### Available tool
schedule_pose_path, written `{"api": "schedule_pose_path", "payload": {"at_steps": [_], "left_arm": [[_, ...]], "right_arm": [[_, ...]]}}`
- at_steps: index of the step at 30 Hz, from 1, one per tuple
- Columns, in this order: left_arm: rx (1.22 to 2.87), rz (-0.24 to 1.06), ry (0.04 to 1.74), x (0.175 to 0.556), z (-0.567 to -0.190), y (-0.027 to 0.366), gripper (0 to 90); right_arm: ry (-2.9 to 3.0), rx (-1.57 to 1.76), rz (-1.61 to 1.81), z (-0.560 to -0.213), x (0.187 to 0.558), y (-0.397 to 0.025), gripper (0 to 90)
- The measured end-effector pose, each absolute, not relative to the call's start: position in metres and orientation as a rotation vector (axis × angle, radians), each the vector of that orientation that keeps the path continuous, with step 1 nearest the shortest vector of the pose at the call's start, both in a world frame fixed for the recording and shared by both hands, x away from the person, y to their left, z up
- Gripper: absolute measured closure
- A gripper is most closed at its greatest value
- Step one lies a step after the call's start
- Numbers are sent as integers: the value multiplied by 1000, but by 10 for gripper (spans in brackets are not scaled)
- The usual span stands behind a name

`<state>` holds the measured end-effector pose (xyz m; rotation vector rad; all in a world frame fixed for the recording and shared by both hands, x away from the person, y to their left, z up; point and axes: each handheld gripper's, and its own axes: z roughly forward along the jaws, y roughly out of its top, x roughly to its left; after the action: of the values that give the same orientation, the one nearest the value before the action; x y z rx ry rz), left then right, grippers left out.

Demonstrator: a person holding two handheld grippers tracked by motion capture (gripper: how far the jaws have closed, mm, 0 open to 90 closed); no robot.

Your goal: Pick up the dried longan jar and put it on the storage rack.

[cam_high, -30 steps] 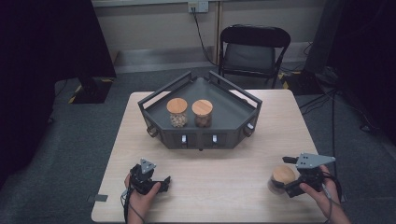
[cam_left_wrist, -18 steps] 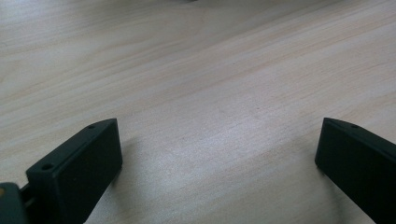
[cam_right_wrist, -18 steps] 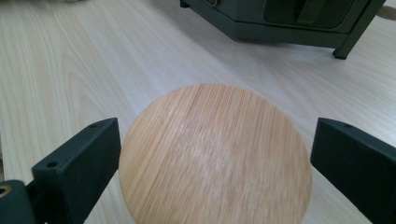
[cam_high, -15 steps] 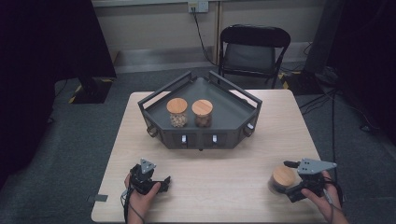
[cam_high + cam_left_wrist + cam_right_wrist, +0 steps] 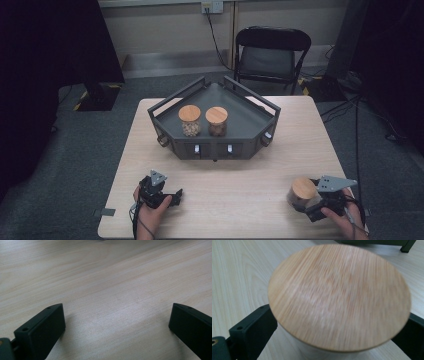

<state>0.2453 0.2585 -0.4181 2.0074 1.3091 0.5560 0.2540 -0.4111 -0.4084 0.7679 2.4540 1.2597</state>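
**Wood-lidded jar between the right jaws**

Right gripper (image 5: 311, 204) grasps the wood-lidded jar (image 5: 339, 296) near the table's (image 5: 240, 200) near edge. Left gripper (image 5: 117, 322) rests released on bare tabletop. Ahead of both stands the corner tray (image 5: 250, 122), with open tabletop between.

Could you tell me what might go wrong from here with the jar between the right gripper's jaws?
The jar stands near the table's front edge, so a nudge from the right gripper might tip it off. Its jaws sit low beneath the wooden lid, so the jar could tilt when lifted. The tray has raised rails that the jar could clip going in.
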Motion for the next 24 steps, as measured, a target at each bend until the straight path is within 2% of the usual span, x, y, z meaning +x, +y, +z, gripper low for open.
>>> {"api": "schedule_pose_path", "payload": {"at_steps": [24], "left_arm": [[2007,556,1309,245,-418,258,3]], "right_arm": [[2490,787,1127,-416,251,-402,15]]}}
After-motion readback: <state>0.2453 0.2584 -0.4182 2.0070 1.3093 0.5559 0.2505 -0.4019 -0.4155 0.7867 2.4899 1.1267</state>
